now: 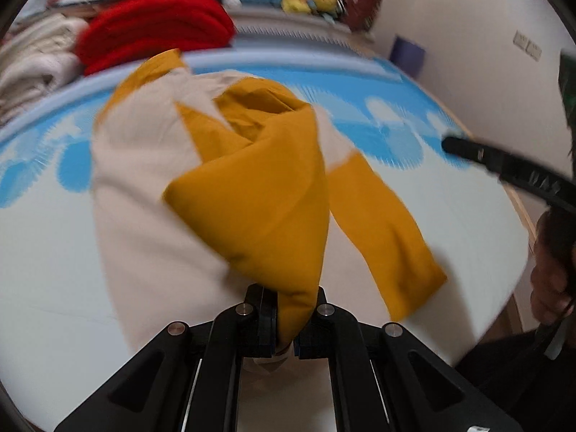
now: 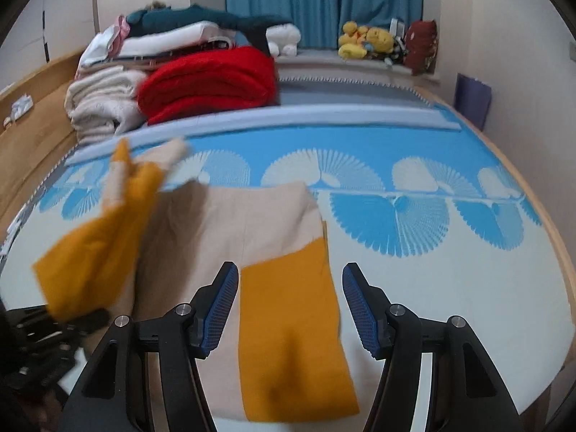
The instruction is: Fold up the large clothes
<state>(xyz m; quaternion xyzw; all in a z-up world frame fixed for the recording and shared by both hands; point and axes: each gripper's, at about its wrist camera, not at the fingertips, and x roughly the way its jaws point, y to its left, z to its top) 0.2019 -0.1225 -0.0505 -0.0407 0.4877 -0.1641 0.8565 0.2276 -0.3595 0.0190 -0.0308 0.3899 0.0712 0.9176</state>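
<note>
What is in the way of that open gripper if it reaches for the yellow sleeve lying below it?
Nothing visible. The right gripper hangs open over the garment, whose yellow sleeve lies flat on the bed, with only air between.

Matt mustard-and-beige cloth garment (image 2: pixel 248 223), matt black plastic grippers (image 2: pixel 290 307) with ribbed blue pads (image 2: pixel 220 309) and shiny metal pins, fuzzy red blanket (image 2: pixel 212 79), smooth printed bedsheet (image 2: pixel 450 288), wooden bed frame (image 2: pixel 32 133)
</note>
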